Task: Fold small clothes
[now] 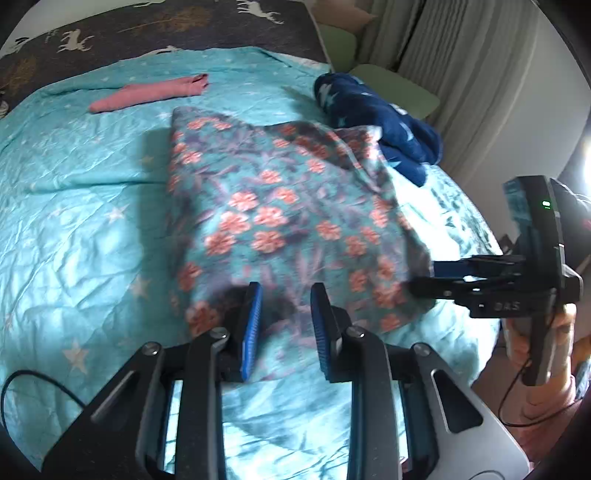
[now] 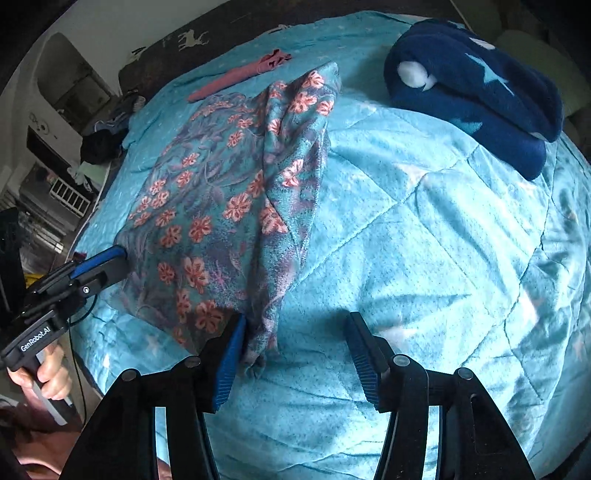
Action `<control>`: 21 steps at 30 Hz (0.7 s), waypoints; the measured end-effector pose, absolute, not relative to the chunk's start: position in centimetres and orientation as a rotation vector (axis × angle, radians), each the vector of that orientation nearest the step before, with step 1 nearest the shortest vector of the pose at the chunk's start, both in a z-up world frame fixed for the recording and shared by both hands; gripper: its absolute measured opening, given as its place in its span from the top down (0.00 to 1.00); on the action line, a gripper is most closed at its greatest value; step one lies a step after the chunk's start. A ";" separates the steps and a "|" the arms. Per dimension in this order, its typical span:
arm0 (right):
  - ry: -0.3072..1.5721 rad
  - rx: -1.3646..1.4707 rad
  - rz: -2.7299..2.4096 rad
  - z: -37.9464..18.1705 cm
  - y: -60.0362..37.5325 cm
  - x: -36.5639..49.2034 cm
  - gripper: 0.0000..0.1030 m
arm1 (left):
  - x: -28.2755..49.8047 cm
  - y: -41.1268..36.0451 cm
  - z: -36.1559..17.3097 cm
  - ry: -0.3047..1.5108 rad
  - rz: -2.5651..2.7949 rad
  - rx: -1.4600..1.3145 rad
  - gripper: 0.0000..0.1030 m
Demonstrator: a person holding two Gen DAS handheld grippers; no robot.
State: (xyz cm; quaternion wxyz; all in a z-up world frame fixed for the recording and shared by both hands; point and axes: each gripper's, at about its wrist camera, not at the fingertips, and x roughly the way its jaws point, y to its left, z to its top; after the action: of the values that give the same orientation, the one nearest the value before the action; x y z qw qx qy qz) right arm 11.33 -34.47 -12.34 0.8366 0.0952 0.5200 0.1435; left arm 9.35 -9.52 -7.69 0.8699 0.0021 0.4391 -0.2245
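Covering the whole bed, a quilted turquoise bedspread with pale stars (image 1: 74, 206) carries everything; lying across its middle, a teal fleece garment printed with coral flowers (image 1: 266, 206), long axis running away from both grippers toward the dark deer-patterned blanket (image 1: 122, 29) at the far end; bunched into a raised ridge along its right edge in the right wrist view, flatter on the left. Beyond and to the right, well apart, a navy fleece garment with pale stars (image 2: 476, 92); farther off on the left, a rolled pink cloth (image 1: 147, 92).

Hanging over the near hem, left of centre, the left gripper (image 1: 286, 325), jaws parted, blue pads clear of the fabric, hem lying under and between them; released, gripping nothing. Sitting at the near right corner, the right gripper (image 2: 295, 354), jaws standing wider, one pad just beside the dangling corner tail, nothing clamped.

Judging from this: garment directly ahead of both grippers, each nearest its own near corner; next fold likely lengthwise or far-to-near.
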 end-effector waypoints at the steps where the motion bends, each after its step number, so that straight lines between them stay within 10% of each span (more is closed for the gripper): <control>1: 1.099 0.174 0.290 -12.3 -34.4 11.1 0.44 | 9.2 -9.5 -7.9 0.923 -0.455 0.005 0.72; 21: 0.906 0.205 0.252 -5.1 -33.7 14.4 0.40 | 10.4 -3.6 -8.0 0.909 -0.260 -0.111 0.63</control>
State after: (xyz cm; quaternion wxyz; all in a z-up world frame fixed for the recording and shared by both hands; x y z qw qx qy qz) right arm 14.40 -33.71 -5.07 0.8864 0.0985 0.4357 0.1212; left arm 10.39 -3.60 -7.95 0.8889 -0.0533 0.4374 -0.1253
